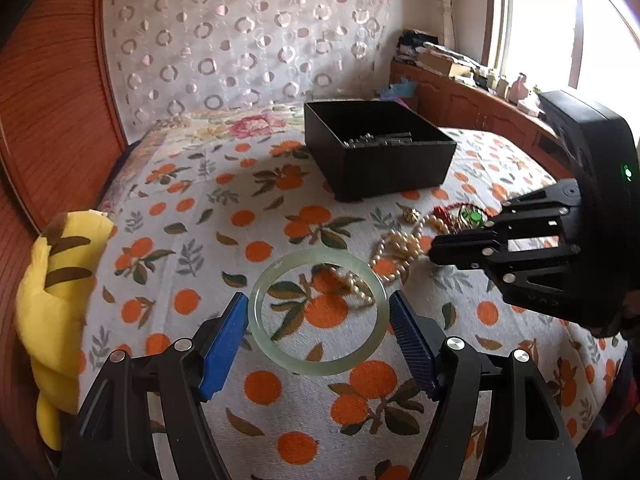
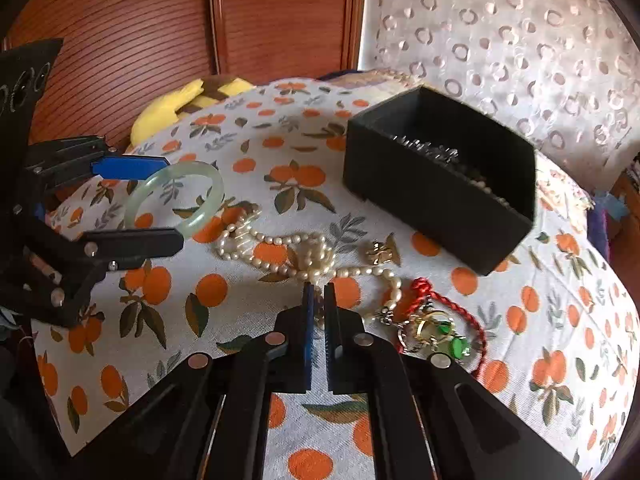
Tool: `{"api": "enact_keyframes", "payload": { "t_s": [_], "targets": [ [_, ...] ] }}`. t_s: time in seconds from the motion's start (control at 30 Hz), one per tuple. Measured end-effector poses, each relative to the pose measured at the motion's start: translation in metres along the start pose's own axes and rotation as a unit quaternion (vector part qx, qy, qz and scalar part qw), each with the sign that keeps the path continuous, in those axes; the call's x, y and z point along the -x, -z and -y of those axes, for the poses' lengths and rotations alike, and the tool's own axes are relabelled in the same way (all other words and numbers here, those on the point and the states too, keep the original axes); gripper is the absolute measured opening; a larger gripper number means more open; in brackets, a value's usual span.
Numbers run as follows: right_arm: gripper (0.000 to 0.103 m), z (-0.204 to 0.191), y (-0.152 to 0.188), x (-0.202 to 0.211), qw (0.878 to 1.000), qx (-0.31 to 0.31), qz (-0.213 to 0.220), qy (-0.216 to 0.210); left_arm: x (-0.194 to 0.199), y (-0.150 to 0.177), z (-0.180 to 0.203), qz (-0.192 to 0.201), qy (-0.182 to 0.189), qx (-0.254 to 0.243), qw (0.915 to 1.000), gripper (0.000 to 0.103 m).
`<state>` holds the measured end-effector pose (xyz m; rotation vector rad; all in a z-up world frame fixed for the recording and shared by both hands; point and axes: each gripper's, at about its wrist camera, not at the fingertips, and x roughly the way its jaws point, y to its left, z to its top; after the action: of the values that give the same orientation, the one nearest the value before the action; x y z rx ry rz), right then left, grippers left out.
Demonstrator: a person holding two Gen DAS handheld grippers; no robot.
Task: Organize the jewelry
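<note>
A pale green jade bangle (image 1: 318,312) is held between the blue pads of my left gripper (image 1: 318,312), lifted above the orange-print bedspread; it also shows in the right wrist view (image 2: 176,200). A tangled pearl necklace (image 2: 296,254) lies on the bed, with a gold brooch (image 2: 382,252) and a red cord with green-stone pieces (image 2: 436,328) beside it. My right gripper (image 2: 319,292) is nearly shut over the pearl strand; whether it holds a strand is unclear. A black open box (image 1: 376,148) with jewelry inside stands farther back.
A yellow plush toy (image 1: 56,292) lies at the bed's left edge by the wooden headboard (image 1: 52,100). A patterned curtain (image 1: 248,36) hangs behind the bed. A wooden sill (image 1: 460,92) with clutter runs under the window at right.
</note>
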<state>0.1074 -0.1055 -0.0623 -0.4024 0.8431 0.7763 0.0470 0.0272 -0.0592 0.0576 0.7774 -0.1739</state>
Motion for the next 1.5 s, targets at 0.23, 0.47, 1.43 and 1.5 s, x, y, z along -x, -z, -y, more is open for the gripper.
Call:
{"api": "enact_keyframes", "payload": {
  "t_s": [0.23, 0.47, 1.43, 1.5],
  "targets": [
    [0.005, 0.018, -0.011, 0.048, 0.998, -0.031, 0.062, 0.008, 0.007, -0.011, -0.002, 0.015, -0.003, 0.002, 0.9999, 0.069],
    [0.005, 0.034, -0.028, 0.085, 0.994, -0.043, 0.100, 0.023, 0.014, -0.026, 0.001, 0.034, 0.005, 0.004, 0.9994, 0.069],
    [0.005, 0.052, -0.069, 0.162, 0.979, -0.052, 0.182, 0.071, 0.037, -0.075, 0.016, 0.087, 0.019, -0.004, 0.9960, 0.069],
    [0.005, 0.052, -0.075, 0.169, 0.977, -0.050, 0.191, 0.075, 0.035, -0.077, 0.017, 0.086, 0.020, -0.002, 0.9961, 0.069]
  ]
}}
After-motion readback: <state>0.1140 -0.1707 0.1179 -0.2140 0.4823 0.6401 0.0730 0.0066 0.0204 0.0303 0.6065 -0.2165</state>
